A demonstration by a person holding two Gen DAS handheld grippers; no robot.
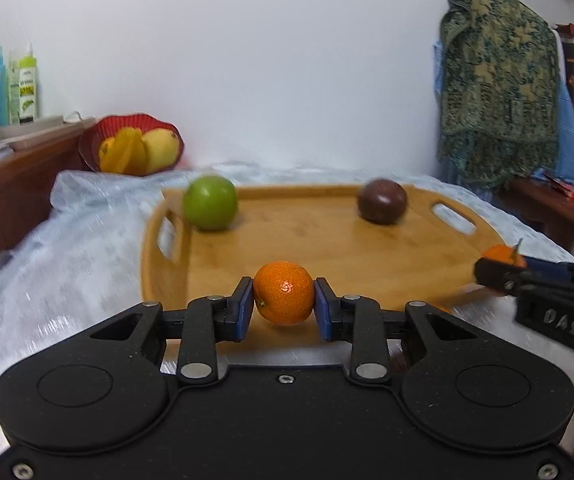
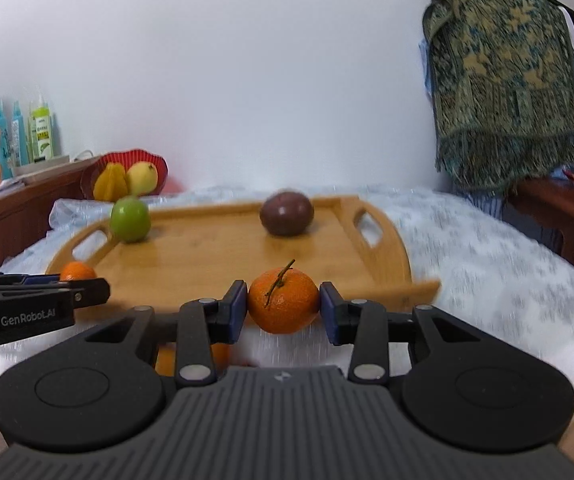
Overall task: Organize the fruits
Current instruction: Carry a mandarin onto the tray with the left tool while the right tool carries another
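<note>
Left tongs clamp a stemless tangerine, right tongs a stemmed tangerine, both at the near edge of the wooden tray; green apple at its far left.

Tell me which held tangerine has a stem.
The tangerine in the right hand-held gripper: a thin twig sticks up from its top. The left hand-held gripper's tangerine has none.

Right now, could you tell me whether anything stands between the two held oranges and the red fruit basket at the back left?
Yes. The wooden tray lies in between, and on its far left corner the green apple sits close before the red basket. The dark purple fruit lies off to the right. Carried above them, nothing else visible blocks the way.
</note>
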